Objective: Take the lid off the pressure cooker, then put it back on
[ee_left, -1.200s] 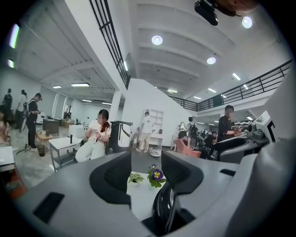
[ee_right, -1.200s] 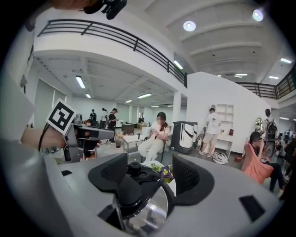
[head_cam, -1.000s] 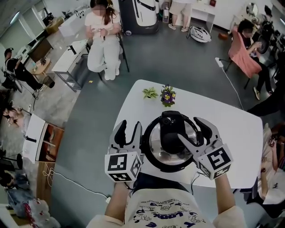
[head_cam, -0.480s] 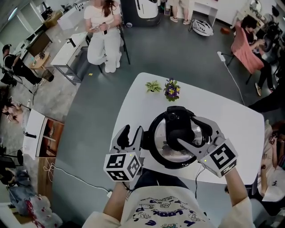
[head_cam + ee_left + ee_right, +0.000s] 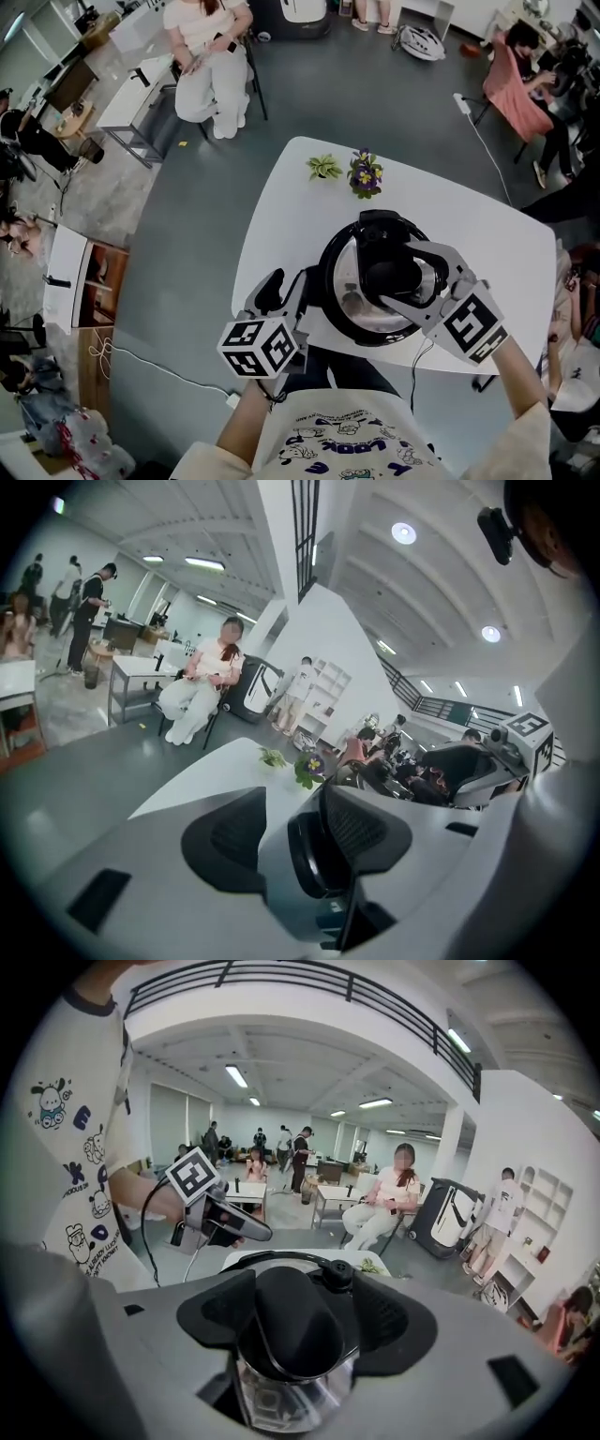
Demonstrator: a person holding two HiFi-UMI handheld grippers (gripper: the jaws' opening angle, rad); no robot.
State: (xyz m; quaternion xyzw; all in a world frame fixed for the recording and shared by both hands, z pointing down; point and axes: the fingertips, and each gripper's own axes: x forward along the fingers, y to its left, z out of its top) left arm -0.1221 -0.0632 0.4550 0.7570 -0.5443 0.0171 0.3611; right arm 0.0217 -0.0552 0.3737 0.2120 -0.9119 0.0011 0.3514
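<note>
Off the table's left edge, on the grey floor, stood a low cupboard [image 5: 73, 291], with a cable [image 5: 150, 375] trailing beside it. A seated person [image 5: 208, 56] was well beyond the far left corner.

The left gripper [image 5: 286, 284] hung at the near left corner of the white table [image 5: 281, 211]. Its jaws were apart, and the black rim of the pressure cooker [image 5: 328, 281] stood between them, close to the right jaw.

The cooker sat at the middle of the near edge with its lid [image 5: 361, 311] on. A small green plant [image 5: 322, 167] and a pot of purple flowers [image 5: 365, 173] stood side by side at the far edge, well apart from the cooker.

The right gripper [image 5: 386, 272] reached over the lid with its jaws wide, one on each side of the black handle [image 5: 291, 1321]. A small black knob [image 5: 337, 1274] stood just beside its right pad. A thin wire [image 5: 418, 361] hung from this gripper over the near edge.
</note>
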